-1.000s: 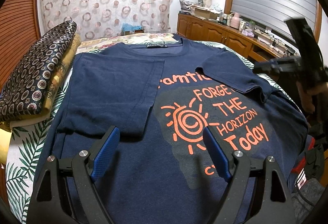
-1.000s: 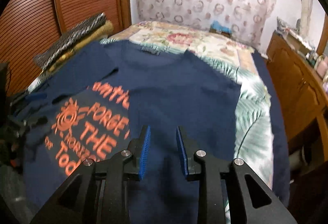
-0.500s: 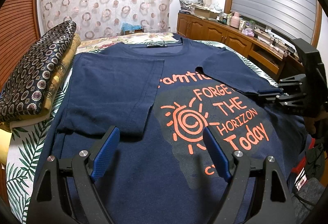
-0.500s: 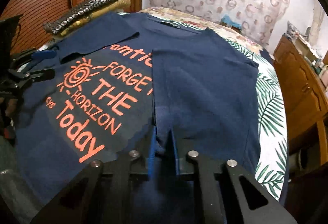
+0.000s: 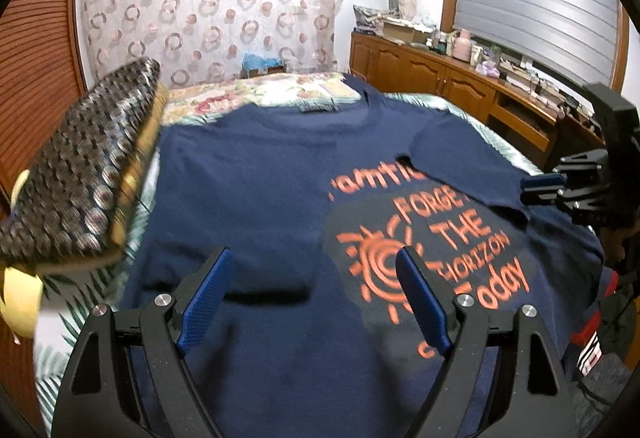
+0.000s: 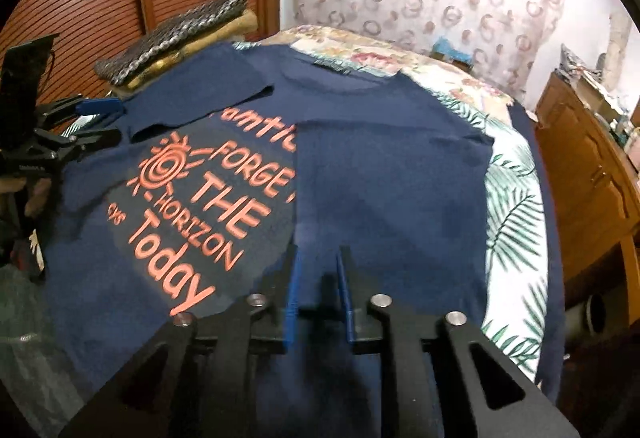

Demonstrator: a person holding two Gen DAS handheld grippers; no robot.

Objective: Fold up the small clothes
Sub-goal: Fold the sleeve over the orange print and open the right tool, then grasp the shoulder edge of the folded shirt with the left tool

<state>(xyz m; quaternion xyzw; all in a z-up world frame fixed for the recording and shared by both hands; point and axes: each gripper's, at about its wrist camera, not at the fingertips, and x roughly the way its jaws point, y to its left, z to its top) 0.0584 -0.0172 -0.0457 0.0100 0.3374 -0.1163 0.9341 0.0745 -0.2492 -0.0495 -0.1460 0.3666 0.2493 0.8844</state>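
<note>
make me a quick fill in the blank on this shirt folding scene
1. The navy blue cotton t-shirt spread on the leaf-print bedsheet has lettering coloured ___.
2. Below HORIZON, the print reads ___.
3. The left tongs hover over the shirt with jaws wide ___, nothing between them.

Missing words: orange; Today; open

T-shirt (image 5: 260, 197) on bed (image 6: 516, 205)

free: shirt (image 5: 260, 197) top | blocked: cushion stack (image 5: 80, 173) beside; cabinet (image 5: 460, 85) probably near
</note>
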